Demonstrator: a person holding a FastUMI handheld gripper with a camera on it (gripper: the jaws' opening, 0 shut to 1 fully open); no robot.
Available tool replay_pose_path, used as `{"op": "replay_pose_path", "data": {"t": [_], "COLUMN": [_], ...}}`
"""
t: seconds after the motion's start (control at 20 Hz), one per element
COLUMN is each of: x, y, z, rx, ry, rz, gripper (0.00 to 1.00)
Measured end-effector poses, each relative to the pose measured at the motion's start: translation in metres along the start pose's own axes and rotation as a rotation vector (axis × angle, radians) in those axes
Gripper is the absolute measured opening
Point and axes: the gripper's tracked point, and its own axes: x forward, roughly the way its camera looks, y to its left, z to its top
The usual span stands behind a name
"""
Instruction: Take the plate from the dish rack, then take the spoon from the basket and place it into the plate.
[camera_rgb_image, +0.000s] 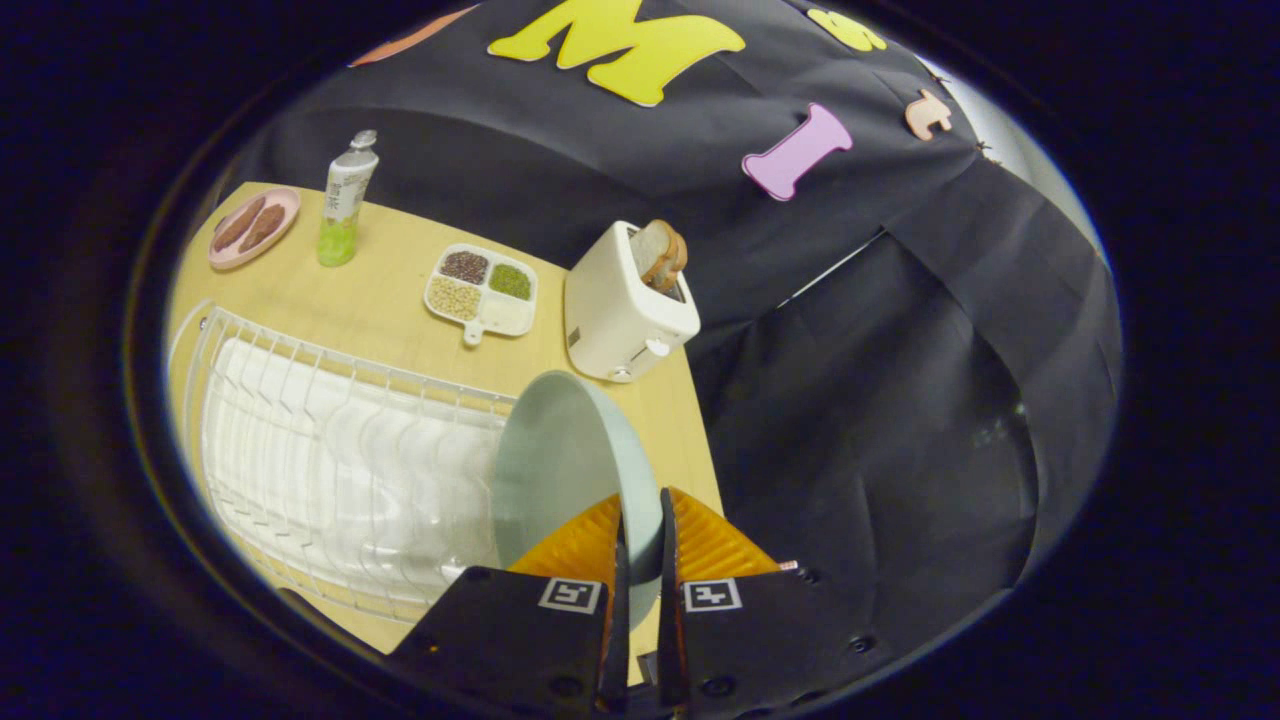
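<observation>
Here the tongs (641, 520) are clamped on the rim of one pale blue-green round ceramic plate (560, 465), a finger pressed on each face; the plate stands tilted on edge at the near end of one white wire dish rack (300, 440). Rack slots beside the plate look bare. The light wooden surface (390, 300) ends just beside the plate and fingers, with black cloth wall past that edge. Open wood lies between the rack and the items beyond: one white toaster (620, 315) with bread slices sticking up, one white four-compartment tray of beans and grains (482, 292), one green-and-white squeeze bottle (345, 215), one pink plate with brown food (253, 228). Spoon and basket: can't tell where.
</observation>
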Motion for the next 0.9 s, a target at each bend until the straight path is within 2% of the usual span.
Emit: {"op": "replay_pose_path", "data": {"t": [0.3,0.55,0.65,0.9], "x": [-0.017,-0.052,-0.076,-0.135], "y": [-0.008,-0.033,-0.034,-0.021], "z": [-0.008,-0.022,-0.034,-0.081], "rx": [0.058,0.131,0.166,0.278], "ry": [-0.071,-0.181,-0.213,-0.297], "rz": [0.020,0.090,0.193,0.540], "gripper": [0.16,0.16,0.16,0.16]}}
